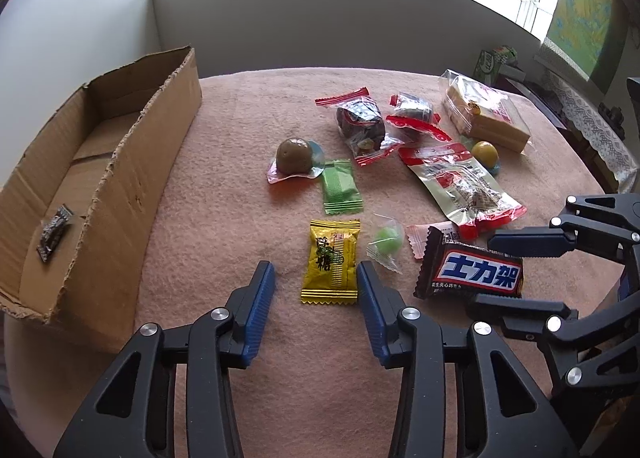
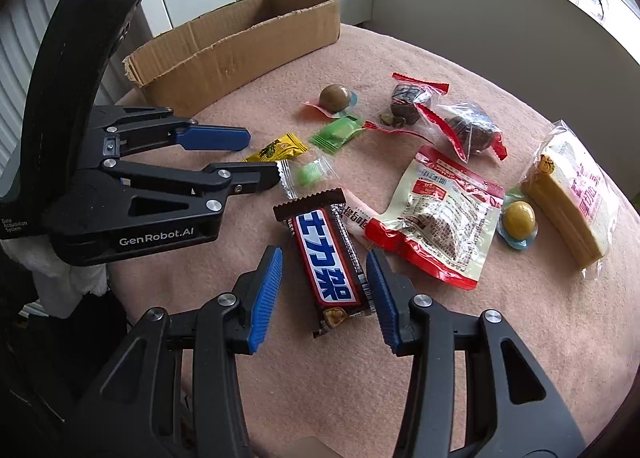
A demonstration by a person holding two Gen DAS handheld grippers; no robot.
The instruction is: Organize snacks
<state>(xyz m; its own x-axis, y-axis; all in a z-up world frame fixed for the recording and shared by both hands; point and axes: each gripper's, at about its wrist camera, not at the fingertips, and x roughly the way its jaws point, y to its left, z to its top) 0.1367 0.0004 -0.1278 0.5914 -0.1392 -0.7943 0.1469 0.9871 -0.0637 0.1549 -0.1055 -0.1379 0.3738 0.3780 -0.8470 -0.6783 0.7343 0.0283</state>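
- Left gripper (image 1: pixel 316 282), black with blue ribbed pads, tilts steeply down at the lower centre of its own view; its jaws are spread either side of the yellow foil candy packet (image 1: pixel 330 262) lying flat on the pink fleece cloth (image 1: pixel 248 129), with a gap at each pad.
- Right gripper (image 2: pixel 324 278) tilts down likewise, jaws spread around the dark brown chocolate bar with a blue-and-white label (image 2: pixel 328 254); whether the right pad grazes the wrapper is hard to tell.
- Only the left view looks into the torn brown cardboard box (image 1: pixel 132 177) at the frame's left, where a small dark wrapped sweet (image 1: pixel 54 236) lies.
- Only the right view shows the left gripper's curved black handle and a white cloth at the left edge.
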